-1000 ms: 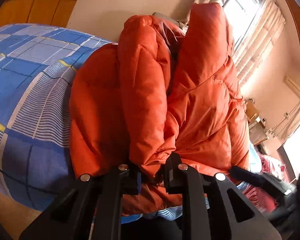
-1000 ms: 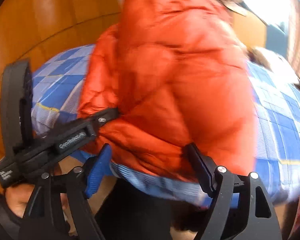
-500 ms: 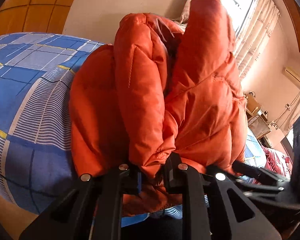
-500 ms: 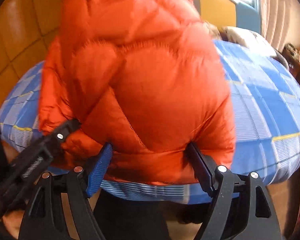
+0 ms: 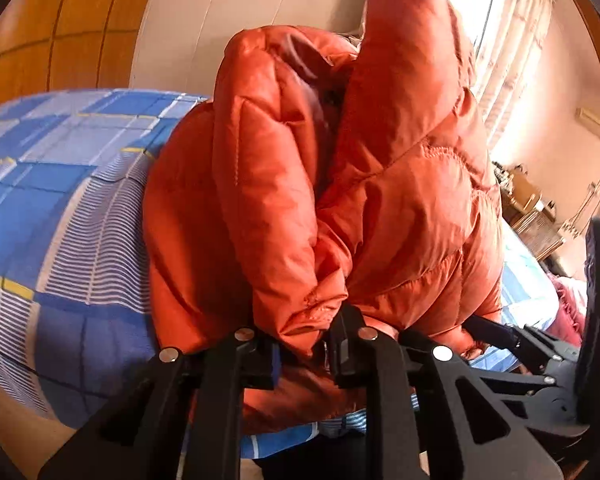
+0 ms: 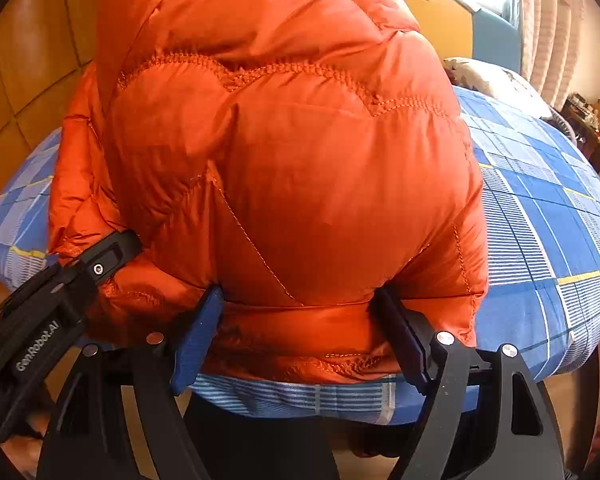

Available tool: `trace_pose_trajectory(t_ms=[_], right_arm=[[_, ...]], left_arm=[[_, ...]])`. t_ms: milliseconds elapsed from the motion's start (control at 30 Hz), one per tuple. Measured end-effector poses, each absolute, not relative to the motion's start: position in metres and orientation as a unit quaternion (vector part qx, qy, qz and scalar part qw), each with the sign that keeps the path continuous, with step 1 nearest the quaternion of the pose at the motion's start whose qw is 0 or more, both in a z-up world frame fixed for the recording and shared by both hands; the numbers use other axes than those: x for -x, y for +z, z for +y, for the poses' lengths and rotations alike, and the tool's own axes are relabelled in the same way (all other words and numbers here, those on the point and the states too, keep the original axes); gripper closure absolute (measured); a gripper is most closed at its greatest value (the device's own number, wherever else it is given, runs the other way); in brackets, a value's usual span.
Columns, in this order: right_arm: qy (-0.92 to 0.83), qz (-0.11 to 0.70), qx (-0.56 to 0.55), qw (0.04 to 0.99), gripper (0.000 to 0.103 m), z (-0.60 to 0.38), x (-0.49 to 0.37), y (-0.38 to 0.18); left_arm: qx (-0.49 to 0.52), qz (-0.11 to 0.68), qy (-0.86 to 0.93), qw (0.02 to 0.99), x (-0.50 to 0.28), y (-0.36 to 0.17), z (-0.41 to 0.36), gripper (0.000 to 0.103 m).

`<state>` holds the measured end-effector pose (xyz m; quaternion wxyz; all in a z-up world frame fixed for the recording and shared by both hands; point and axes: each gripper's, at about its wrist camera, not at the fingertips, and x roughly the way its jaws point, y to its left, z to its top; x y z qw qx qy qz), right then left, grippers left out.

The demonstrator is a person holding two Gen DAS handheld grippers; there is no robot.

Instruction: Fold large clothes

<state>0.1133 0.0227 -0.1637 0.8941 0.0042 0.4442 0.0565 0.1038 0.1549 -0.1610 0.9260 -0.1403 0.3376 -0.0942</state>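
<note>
An orange puffer jacket (image 5: pixel 400 200) lies bunched on the blue checked bed sheet (image 5: pixel 60 184), its hood standing up at the back. My left gripper (image 5: pixel 304 344) is shut on a fold of the jacket's near edge. The jacket fills the right wrist view (image 6: pixel 292 168). My right gripper (image 6: pixel 300 320) is open, its fingers wide on either side of the jacket's lower hem. The left gripper (image 6: pixel 100 256) also shows in the right wrist view, pinching the jacket at the left.
The bed sheet (image 6: pixel 548 216) spreads right of the jacket. A wooden panel wall (image 5: pixel 52 32) stands behind the bed. A window with curtains (image 5: pixel 512 40) and a cluttered side table (image 5: pixel 528 200) are at the right. A pillow (image 6: pixel 496 80) lies at the bed's far end.
My right gripper has swung round and come closer, so the jacket now fills its view between the open fingers. My left gripper has kept its hold and tilted slightly.
</note>
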Motion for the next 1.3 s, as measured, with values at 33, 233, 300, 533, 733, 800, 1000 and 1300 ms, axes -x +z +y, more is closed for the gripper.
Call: trace_pose_trajectory(t_ms=[33,233,300,533,733,800,1000,1300], right_arm=[[0.057,0.444,-0.004,0.894,0.025,0.023,-0.113,-0.164],[0.064,0.447,-0.01,0.892,0.024,0.016,-0.114,-0.161],[0.066,0.449,-0.009,0.891,0.024,0.012,-0.119,-0.159],[0.068,0.45,0.015,0.89,0.023,0.008,-0.127,-0.163],[0.114,0.469,0.01,0.876,0.021,-0.008,-0.124,-0.146],[0.141,0.468,0.013,0.872,0.021,-0.016,-0.122,-0.136],[0.215,0.408,0.0,0.887,0.021,-0.063,-0.154,-0.071],[0.309,0.383,0.119,0.862,0.024,0.005,-0.273,-0.02]], left_arm=[[0.14,0.337,-0.093,0.926,-0.103,-0.16,0.154,0.085],[0.142,0.333,-0.091,0.928,-0.096,-0.157,0.154,0.084],[0.147,0.332,-0.092,0.927,-0.095,-0.159,0.154,0.085],[0.193,0.333,-0.095,0.918,-0.103,-0.179,0.169,0.086],[0.231,0.318,-0.108,0.913,-0.098,-0.183,0.179,0.084],[0.234,0.318,-0.105,0.913,-0.096,-0.182,0.179,0.083],[0.229,0.319,-0.095,0.915,-0.092,-0.175,0.178,0.079],[0.259,0.314,-0.022,0.913,-0.057,-0.15,0.193,0.036]])
